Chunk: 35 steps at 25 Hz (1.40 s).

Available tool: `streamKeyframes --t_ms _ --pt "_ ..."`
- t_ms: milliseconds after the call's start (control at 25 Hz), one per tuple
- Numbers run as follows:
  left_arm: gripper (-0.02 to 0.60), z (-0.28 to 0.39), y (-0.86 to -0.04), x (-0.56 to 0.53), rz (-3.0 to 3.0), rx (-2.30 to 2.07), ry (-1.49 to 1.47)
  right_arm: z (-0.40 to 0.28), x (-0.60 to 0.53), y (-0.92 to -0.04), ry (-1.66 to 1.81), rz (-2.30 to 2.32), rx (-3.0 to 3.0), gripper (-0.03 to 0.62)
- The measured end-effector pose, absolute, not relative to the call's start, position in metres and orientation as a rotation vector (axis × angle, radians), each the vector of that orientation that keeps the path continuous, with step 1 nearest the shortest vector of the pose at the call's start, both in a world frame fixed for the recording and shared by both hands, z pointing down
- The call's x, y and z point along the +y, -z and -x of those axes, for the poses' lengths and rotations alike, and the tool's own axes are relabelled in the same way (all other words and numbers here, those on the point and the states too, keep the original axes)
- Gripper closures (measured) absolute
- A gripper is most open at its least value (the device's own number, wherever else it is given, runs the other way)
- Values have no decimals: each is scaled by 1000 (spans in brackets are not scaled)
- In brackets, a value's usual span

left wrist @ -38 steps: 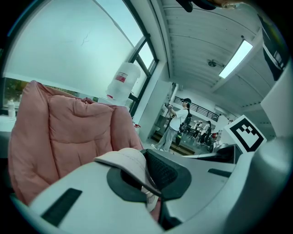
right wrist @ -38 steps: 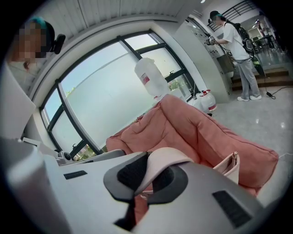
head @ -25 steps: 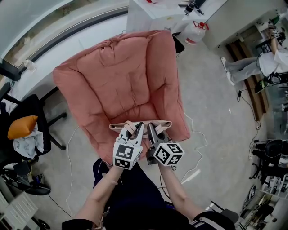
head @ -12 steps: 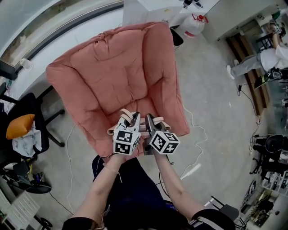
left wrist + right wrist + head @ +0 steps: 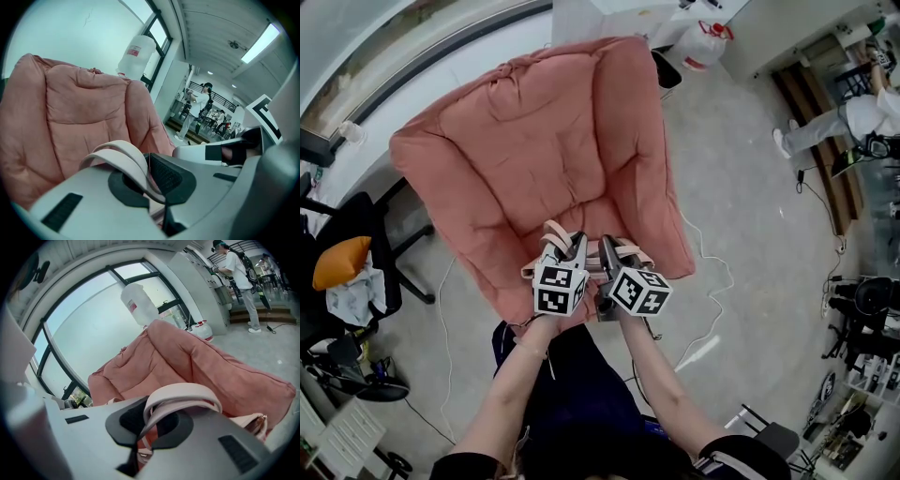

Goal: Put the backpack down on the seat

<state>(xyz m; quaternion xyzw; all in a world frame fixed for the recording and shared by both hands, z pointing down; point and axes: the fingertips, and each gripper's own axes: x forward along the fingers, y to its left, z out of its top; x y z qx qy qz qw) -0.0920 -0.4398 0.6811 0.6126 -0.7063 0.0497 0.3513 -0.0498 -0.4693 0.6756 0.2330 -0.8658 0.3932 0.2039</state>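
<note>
A pale pink backpack hangs by its straps at the front edge of the pink armchair's seat. My left gripper is shut on one looped strap. Beside it, my right gripper is shut on the other strap. Both grippers point toward the chair back, slanted downward. In the head view only the strap ends show; the grippers' marker cubes hide the bag's body. A corner of the bag with a zip pull shows in the right gripper view.
A black office chair with an orange cushion stands on the left. A white cable trails on the floor right of the armchair. A water jug and a white counter sit behind it. A person stands far right.
Both grippers have sunk with the backpack toward the seat's front edge. The bag's top edge, visible a second ago, is now mostly hidden under the grippers.
</note>
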Motion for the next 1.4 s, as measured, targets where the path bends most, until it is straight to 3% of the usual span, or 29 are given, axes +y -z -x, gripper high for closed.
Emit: streamKeyframes --t_ms 560,600,680,720,760,840,920,1400 --pt "558 98 -702 -437 -1494 -1752 -40 51 -471 -685 -1347 -678 -2335 559" --pt "538 99 -704 -436 -1485 -1745 -32 51 -471 -685 -1362 -681 -2332 559" --pt "359 99 -708 -435 -1462 -1721 1 50 -472 -685 -1371 -697 -2332 559" --pt "343 100 -710 -434 -1450 -1711 22 50 -472 -686 -1372 -704 -2331 559" --pt "329 101 -711 -433 -1442 -1708 37 51 -471 -686 -1374 -703 -2330 549" --pt "311 104 -711 -431 -1440 -1721 41 55 -466 -687 -1388 -677 -2327 391" --pt "298 105 -711 -431 -1445 -1728 48 58 -464 -686 -1422 -662 -2331 337" --pt "268 99 -721 -414 -1412 -1662 81 51 -458 -690 -1595 -689 -2269 313"
